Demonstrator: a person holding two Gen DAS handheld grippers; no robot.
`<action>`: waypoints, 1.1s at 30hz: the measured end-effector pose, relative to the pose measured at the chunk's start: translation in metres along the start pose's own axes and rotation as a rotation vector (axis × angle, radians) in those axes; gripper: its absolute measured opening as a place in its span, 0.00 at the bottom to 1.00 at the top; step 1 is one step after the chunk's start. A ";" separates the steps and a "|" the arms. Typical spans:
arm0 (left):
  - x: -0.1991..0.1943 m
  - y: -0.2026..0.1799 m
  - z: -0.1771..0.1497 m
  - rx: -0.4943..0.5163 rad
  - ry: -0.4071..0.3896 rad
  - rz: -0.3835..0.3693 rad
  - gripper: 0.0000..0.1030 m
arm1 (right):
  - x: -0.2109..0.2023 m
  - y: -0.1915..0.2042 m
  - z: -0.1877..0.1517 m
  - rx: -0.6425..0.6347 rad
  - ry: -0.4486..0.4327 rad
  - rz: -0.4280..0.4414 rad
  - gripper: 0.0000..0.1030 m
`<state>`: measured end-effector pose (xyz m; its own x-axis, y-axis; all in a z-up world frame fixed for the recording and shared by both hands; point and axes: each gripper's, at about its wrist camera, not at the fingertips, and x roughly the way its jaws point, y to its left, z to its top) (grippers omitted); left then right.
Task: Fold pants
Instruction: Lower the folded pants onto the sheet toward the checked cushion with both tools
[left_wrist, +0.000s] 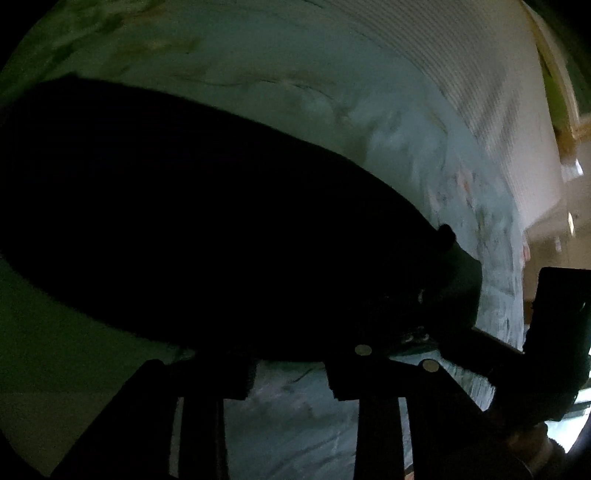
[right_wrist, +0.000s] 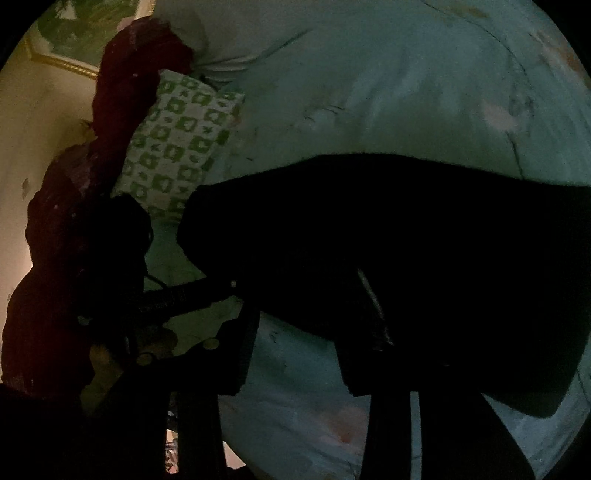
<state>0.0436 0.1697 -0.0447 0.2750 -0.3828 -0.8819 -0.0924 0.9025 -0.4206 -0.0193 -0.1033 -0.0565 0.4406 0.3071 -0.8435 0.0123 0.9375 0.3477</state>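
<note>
Black pants (left_wrist: 192, 221) lie flat on a pale blue bedsheet (left_wrist: 332, 110); they also show in the right wrist view (right_wrist: 424, 236). My left gripper (left_wrist: 286, 376) is open just at the near edge of the pants, with sheet visible between its fingers. My right gripper (right_wrist: 295, 369) is open too, its fingers (right_wrist: 373, 373) at the near edge of the pants. The right gripper's body shows at the right of the left wrist view (left_wrist: 554, 332). The scene is very dark, so contact with the cloth is hard to judge.
A green-and-white patterned pillow (right_wrist: 177, 144) lies at the bed's head, beside a dark red cloth heap (right_wrist: 122, 110). A white ribbed cover (left_wrist: 461, 81) lies beyond the sheet. A wall and framed picture (right_wrist: 74, 33) stand behind.
</note>
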 end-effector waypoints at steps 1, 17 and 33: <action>-0.005 0.005 -0.002 -0.015 -0.008 0.007 0.31 | 0.004 0.005 0.004 -0.005 0.000 0.001 0.40; -0.047 0.086 -0.012 -0.263 -0.108 0.052 0.31 | 0.053 0.048 0.048 -0.133 0.054 0.013 0.47; -0.042 0.141 -0.002 -0.451 -0.127 -0.008 0.31 | 0.115 0.094 0.100 -0.282 0.113 0.014 0.52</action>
<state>0.0169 0.3124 -0.0671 0.3898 -0.3366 -0.8572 -0.4893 0.7128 -0.5024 0.1225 0.0035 -0.0800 0.3361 0.3213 -0.8853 -0.2497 0.9368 0.2451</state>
